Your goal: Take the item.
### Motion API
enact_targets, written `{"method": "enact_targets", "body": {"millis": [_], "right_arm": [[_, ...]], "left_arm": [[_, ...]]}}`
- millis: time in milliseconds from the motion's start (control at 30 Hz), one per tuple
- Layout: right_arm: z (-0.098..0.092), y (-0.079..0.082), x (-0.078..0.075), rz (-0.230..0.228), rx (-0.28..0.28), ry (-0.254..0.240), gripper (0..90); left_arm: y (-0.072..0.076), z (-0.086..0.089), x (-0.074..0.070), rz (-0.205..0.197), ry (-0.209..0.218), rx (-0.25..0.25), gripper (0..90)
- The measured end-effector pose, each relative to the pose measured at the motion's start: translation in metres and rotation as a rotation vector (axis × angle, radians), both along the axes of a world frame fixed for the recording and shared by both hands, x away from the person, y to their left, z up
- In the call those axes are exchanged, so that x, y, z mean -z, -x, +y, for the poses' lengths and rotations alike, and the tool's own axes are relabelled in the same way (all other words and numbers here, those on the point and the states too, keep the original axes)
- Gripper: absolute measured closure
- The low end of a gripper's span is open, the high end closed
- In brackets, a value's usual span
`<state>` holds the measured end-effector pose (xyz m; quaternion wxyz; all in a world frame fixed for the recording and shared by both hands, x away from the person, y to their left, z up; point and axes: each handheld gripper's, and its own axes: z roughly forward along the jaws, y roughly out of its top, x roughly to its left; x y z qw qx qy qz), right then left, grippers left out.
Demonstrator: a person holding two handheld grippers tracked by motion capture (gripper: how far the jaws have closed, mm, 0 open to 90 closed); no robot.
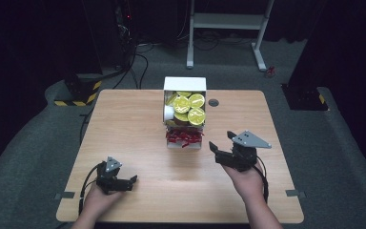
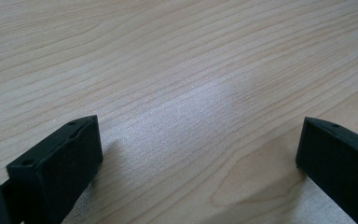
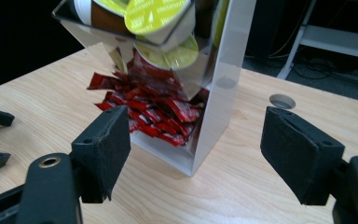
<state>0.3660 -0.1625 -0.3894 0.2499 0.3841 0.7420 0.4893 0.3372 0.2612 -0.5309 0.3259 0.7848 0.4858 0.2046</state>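
Note:
A white dispenser box (image 1: pixel 185 84) stands at the table's far middle. Its upper part holds several yellow-lidded pods (image 1: pixel 189 109), and red sachets (image 1: pixel 184 137) lie in its open bottom tray. My right gripper (image 1: pixel 221 140) hovers to the right of the tray, held in a hand, open with nothing between its jaws. In the right gripper view the sachets (image 3: pixel 154 112) and pods (image 3: pixel 156 16) sit just ahead of the gripper (image 3: pixel 196 135), behind the box's clear wall (image 3: pixel 223 93). My left gripper (image 1: pixel 132 181) rests low at the near left, open over bare wood (image 2: pixel 200 140).
The wooden table (image 1: pixel 138 119) has a round cable hole (image 1: pixel 213 102) just right of the box. Beyond the table stand a white desk frame (image 1: pixel 228 21) and a yellow-and-black striped base (image 1: pixel 78 93), with cables on the grey floor.

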Motion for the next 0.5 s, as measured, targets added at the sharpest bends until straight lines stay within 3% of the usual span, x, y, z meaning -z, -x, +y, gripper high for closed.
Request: {"method": "enact_targets", "body": {"millis": [500], "right_arm": [[0.017,-0.006,-0.02,-0.046,-0.026,-0.01,25.7]], "left_arm": [[-0.001,0.0,0.0,0.0,-0.005,0.008,0.6]]}}
